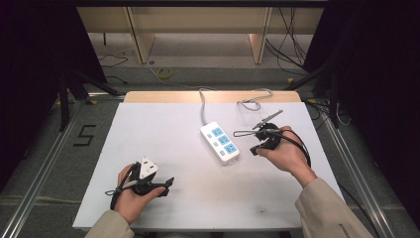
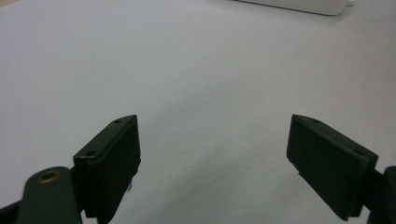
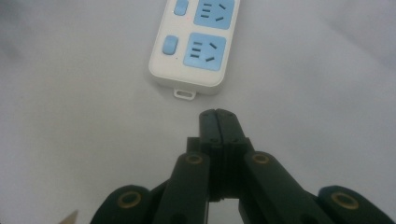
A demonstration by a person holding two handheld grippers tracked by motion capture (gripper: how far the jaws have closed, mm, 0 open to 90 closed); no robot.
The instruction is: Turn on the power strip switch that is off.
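Note:
A white power strip with blue sockets lies near the middle of the white table. Its grey cable runs to the far edge. My right gripper is held just right of the strip's near end. In the right gripper view its jaws are pressed together with nothing between them, and the right gripper points at the strip's end, a short gap away. My left gripper rests low at the front left. In the left gripper view the left gripper stands wide open over bare table.
The strip's cable loops near the table's back right. Dark curtains and metal floor rails flank the table. Wooden furniture legs stand on the floor beyond it. A far edge of the strip shows in the left gripper view.

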